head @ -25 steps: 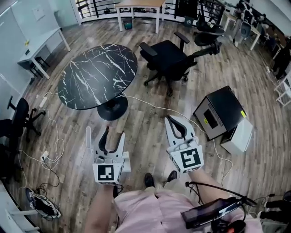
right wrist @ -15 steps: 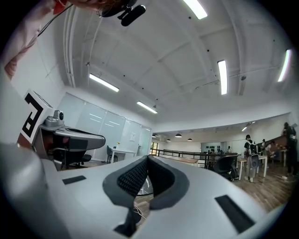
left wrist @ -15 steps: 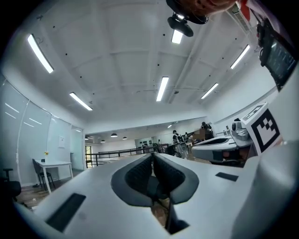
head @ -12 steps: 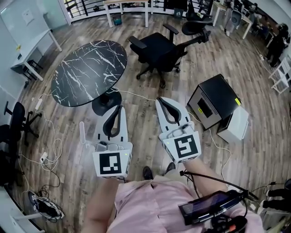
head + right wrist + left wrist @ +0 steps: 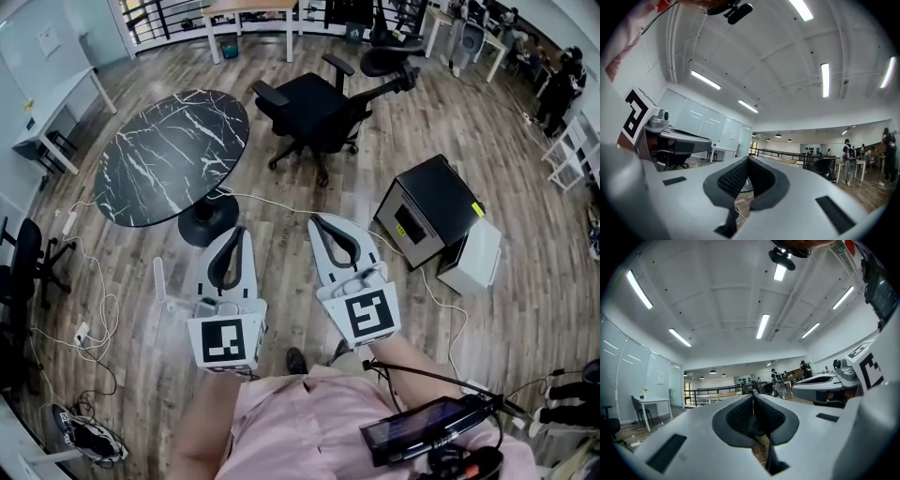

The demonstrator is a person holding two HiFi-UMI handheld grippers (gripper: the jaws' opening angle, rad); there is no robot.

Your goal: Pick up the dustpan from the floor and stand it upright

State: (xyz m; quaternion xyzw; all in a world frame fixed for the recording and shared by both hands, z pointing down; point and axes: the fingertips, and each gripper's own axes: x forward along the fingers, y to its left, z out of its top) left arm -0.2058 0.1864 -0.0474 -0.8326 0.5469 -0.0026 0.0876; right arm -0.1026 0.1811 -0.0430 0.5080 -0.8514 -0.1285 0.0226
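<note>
With your left gripper [image 5: 234, 236] and right gripper [image 5: 321, 227] both clenched empty, a leftward swing could topple the dustpan [image 5: 157, 281] standing just beside the left one

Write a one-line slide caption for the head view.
Left gripper and right gripper, both shut and empty, above a wooden floor near a round marble table.

Wood-plank floor [image 5: 497, 169]. Round black marble-veined table [image 5: 169, 155] stands on it. Black office chair [image 5: 309, 108] just right of the table, black cabinet [image 5: 427, 211] farther right, white desk [image 5: 47, 117] to its left, railing [image 5: 169, 14] beyond. Ceiling strip lights [image 5: 762, 326] lit.
</note>
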